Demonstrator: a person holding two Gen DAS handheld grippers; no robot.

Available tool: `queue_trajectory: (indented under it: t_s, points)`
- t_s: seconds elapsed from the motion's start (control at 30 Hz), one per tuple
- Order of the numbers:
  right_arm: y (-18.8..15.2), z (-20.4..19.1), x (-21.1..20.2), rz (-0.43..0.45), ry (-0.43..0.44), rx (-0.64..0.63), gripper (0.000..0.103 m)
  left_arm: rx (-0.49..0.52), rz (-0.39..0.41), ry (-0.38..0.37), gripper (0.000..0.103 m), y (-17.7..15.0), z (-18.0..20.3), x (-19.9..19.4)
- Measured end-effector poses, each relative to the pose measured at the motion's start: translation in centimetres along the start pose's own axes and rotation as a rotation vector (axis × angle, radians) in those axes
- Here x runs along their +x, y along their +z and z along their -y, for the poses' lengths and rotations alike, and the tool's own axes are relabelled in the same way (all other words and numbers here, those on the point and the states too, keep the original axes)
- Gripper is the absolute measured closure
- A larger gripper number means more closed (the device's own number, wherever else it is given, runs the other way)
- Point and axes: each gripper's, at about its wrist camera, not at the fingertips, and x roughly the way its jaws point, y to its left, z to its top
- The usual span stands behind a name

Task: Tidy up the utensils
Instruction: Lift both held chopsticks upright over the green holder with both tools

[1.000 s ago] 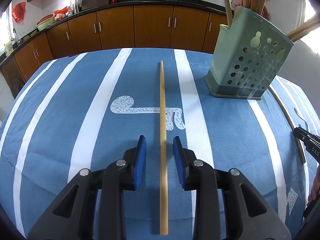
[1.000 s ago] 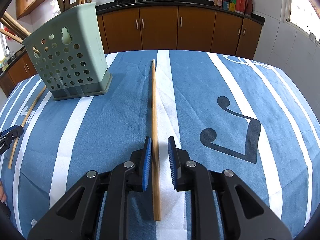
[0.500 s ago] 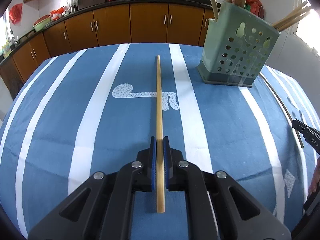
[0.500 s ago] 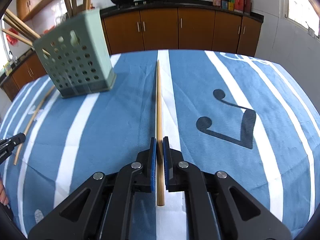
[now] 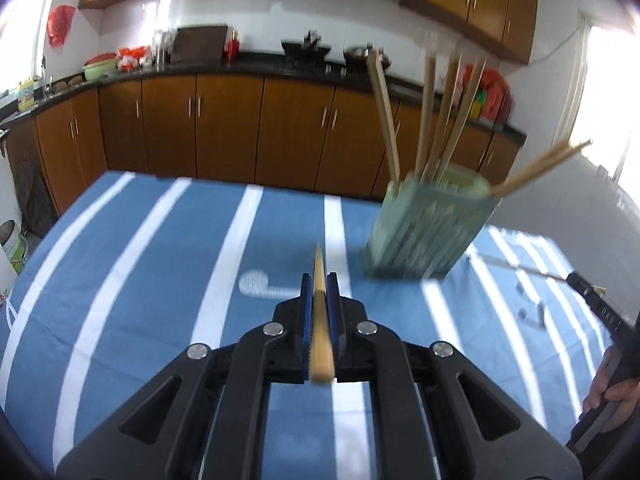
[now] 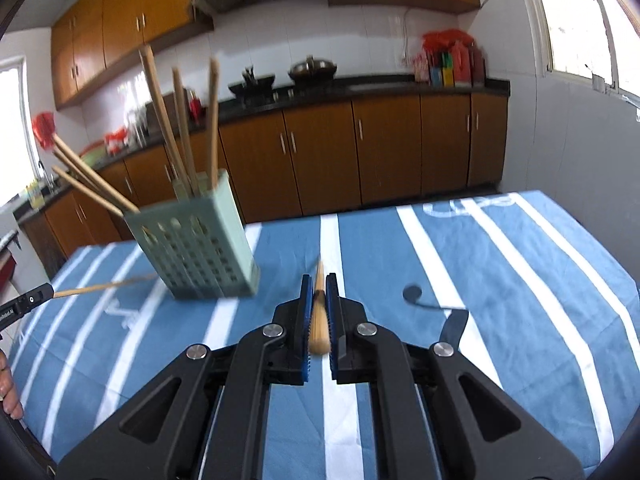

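Note:
My left gripper [image 5: 319,280] is shut on a wooden chopstick [image 5: 320,320] and holds it lifted above the table, pointing forward. The green perforated utensil holder [image 5: 428,232] stands ahead to the right with several chopsticks in it. My right gripper [image 6: 319,282] is shut on another wooden chopstick [image 6: 319,320], also lifted. The holder [image 6: 196,248] stands ahead to its left. Each gripper shows at the other view's edge, the right one [image 5: 592,300] and the left one [image 6: 28,302], each with its chopstick sticking out.
The table wears a blue cloth with white stripes [image 5: 160,280]. Brown kitchen cabinets [image 5: 224,128] and a dark counter with pans run behind it. A white wall [image 6: 568,140] stands at the right. A bucket [image 5: 14,246] sits on the floor at left.
Both grippers closed on their chopsticks, then lifted them off the cloth and tilted up. The view now shows the cabinets and wall, with motion blur.

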Motion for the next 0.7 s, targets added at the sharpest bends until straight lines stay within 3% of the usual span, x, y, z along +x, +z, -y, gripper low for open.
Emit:
queue_trajectory:
  t_s: [0.2,0.7]
  points:
    - [1.0,-0.1,-0.8,0.039,0.012,0.004,0.096,-0.004,0.068,-0.008,0.095,1.7,0.5,-1.8]
    - [1.6,-0.2,-0.9,0.043,0.013,0.004,0.096,0.004,0.075,-0.009,0.095,2.2,0.8,-2.0]
